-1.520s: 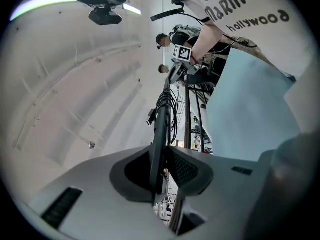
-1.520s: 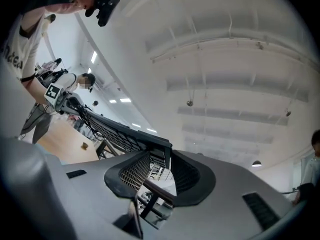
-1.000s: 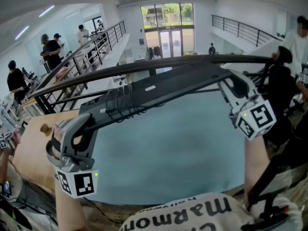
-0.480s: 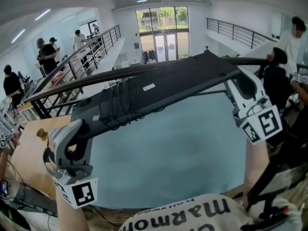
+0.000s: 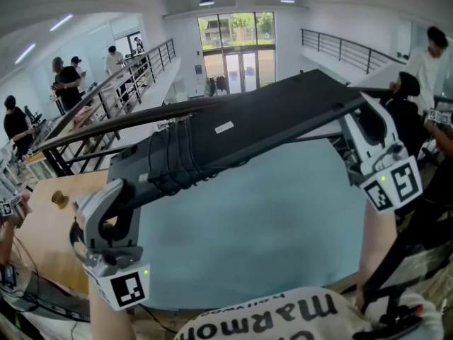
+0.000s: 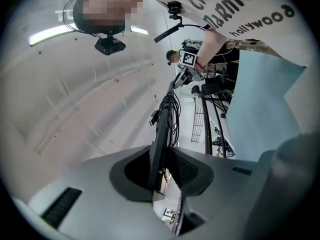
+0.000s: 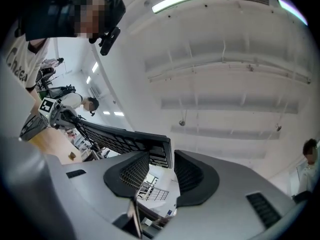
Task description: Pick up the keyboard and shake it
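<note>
A black keyboard [image 5: 241,129] hangs in the air above the table, its underside toward me and its cable [image 5: 177,158] wound round the left part. My left gripper [image 5: 122,190] is shut on the keyboard's left end, and my right gripper [image 5: 356,112] is shut on the right end, which stands higher. In the left gripper view the keyboard [image 6: 161,134] runs edge-on between the pads of the left gripper [image 6: 162,169]. The right gripper view shows the key side of the keyboard [image 7: 120,140] clamped in the right gripper [image 7: 161,166].
Below lies a pale blue table top [image 5: 255,225], with a wooden table [image 5: 39,225] and a small knob [image 5: 59,199] at the left. Black railings [image 5: 134,76] run behind. People stand at the far left [image 5: 67,76] and the right [image 5: 432,55].
Both grippers have lifted the keyboard, the right end more. It has tipped, so more of its underside faces me.
</note>
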### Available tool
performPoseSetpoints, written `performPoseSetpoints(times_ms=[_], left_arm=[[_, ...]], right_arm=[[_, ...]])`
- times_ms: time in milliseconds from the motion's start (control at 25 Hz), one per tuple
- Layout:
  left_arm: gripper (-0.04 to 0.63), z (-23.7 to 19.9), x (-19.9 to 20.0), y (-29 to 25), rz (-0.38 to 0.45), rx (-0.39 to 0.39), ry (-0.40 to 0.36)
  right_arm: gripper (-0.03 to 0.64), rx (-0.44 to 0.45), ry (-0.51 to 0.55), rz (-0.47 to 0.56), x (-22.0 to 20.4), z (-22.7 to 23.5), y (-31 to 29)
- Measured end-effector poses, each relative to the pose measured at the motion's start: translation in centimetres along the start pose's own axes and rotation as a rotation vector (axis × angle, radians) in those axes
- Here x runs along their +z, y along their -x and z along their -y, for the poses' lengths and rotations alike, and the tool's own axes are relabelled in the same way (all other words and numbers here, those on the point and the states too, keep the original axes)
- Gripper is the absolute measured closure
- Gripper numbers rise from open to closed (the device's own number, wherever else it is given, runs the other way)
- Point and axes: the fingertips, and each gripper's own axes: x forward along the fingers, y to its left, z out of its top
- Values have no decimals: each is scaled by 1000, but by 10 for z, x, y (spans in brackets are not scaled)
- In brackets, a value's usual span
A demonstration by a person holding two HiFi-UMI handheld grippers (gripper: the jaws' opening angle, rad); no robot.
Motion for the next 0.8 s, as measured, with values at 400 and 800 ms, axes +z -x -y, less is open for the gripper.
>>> performPoseSetpoints(times_ms=[400,800], left_arm=[[502,11,-2,-6,38,-48,89],[497,20,-12,-5,55,-104,128]], right_arm=[[408,53,-4,-152,-33,0,-15],[405,82,94,-261,-62,-8,-19]])
